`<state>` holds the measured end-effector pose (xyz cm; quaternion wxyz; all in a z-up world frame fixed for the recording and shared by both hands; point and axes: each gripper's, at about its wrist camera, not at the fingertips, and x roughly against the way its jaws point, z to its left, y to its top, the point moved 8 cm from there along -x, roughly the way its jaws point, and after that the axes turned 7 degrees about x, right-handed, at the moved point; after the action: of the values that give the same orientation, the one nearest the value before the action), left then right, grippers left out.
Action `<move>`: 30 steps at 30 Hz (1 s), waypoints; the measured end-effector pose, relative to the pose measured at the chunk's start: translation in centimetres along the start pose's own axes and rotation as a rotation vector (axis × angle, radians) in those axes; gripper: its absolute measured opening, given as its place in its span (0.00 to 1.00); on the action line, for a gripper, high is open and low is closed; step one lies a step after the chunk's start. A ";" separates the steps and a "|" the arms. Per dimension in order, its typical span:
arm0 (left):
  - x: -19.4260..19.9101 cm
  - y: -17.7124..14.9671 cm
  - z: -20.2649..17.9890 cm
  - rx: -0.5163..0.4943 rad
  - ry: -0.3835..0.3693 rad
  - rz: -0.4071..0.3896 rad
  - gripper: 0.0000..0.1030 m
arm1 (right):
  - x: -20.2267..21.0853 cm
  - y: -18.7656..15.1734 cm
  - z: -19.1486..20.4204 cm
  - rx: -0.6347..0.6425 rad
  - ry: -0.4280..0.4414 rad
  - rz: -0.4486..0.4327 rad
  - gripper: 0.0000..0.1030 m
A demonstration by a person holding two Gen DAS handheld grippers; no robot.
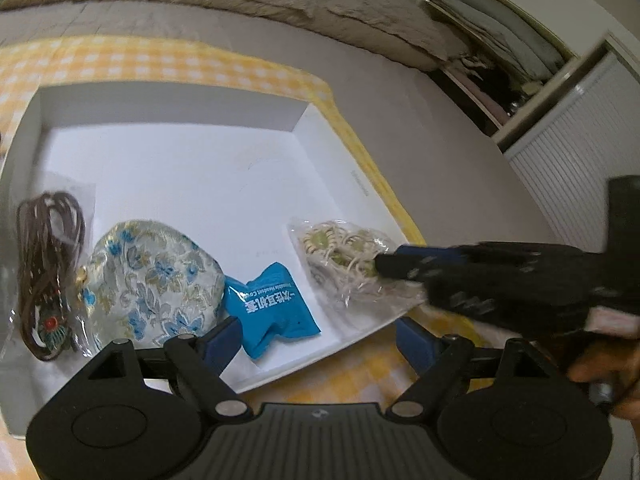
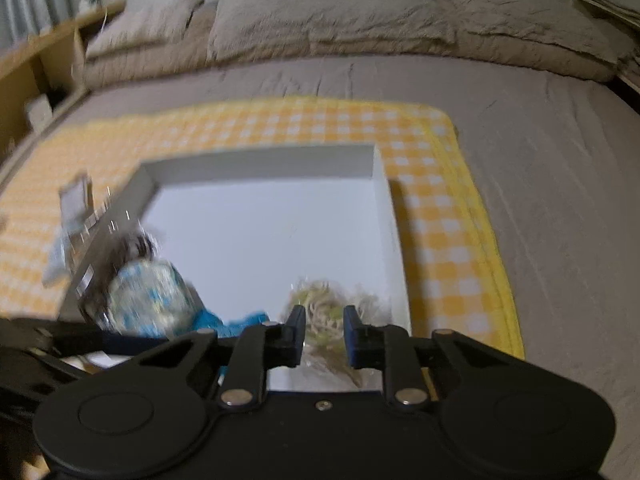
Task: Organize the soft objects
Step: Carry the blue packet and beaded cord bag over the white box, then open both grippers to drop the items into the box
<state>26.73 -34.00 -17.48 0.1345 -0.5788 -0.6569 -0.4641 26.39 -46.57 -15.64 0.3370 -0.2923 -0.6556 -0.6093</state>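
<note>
The left gripper [image 1: 318, 344] hangs over the near rim of the white box [image 1: 336, 128], its blue-padded fingers spread wide with nothing between them. Just beyond it lies a blue foil packet [image 1: 276, 312], crinkled and twisted at both ends, printed with white lettering. To its left sits a rounded brocade pouch [image 1: 156, 284] in silvery fabric with blue flowers, plump and soft, and further left a clear plastic bag of dark brown cord [image 1: 48, 264], coiled in long loops.

At the box's near right corner lies a clear bag of beaded cord [image 1: 340, 256], pale strands with green beads under glossy, wrinkled film. The right gripper [image 2: 324, 326] reaches onto it; its fingers stand partly apart with the bag showing between them, and motion blur keeps me from telling whether they pinch the film or merely straddle it.

The step in hand looks like setting this fourth item into the row along the box's near edge, or taking hold of it. Next the right gripper likely has to either let go cleanly or close on the slippery plastic, which could slide or crumple.

The box floor beyond is smooth, flat card. The box rests on a yellow checked cloth [image 2: 436, 208], spread over a taupe bed [image 2: 560, 200] with rumpled pillows [image 2: 332, 12] at the far end.
</note>
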 end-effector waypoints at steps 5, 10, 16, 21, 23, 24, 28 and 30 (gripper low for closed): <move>0.4 0.1 -0.2 -0.057 0.018 -0.003 0.82 | -2.5 -1.8 0.8 0.131 -0.059 0.102 0.20; 0.8 0.3 -0.3 -0.079 0.021 -0.007 0.82 | -2.2 -1.8 0.3 0.092 -0.040 0.099 0.20; 2.1 0.5 -0.4 -0.092 0.031 -0.027 0.82 | 0.5 -0.9 0.4 0.030 0.005 0.023 0.21; 3.4 0.8 -0.5 -0.098 0.049 -0.049 0.82 | 3.0 -0.2 0.3 -0.010 0.012 -0.036 0.21; 4.0 1.0 -0.3 -0.099 0.060 -0.059 0.82 | 3.9 -0.1 0.3 -0.022 0.012 -0.055 0.21; 4.3 1.0 -0.2 -0.098 0.066 -0.062 0.82 | 4.3 -0.2 0.3 -0.028 0.011 -0.064 0.22; 5.8 1.3 -0.1 -0.099 0.081 -0.083 0.82 | 5.8 -0.6 0.4 -0.034 -0.003 -0.085 0.29; 6.5 1.5 0.0 -0.101 0.092 -0.095 0.83 | 6.5 -0.8 0.4 -0.037 -0.008 -0.093 0.33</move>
<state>26.15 -30.01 -12.22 0.1128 -0.5310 -0.6526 -0.5286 21.83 -46.43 -10.96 0.3002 -0.2699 -0.6585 -0.6351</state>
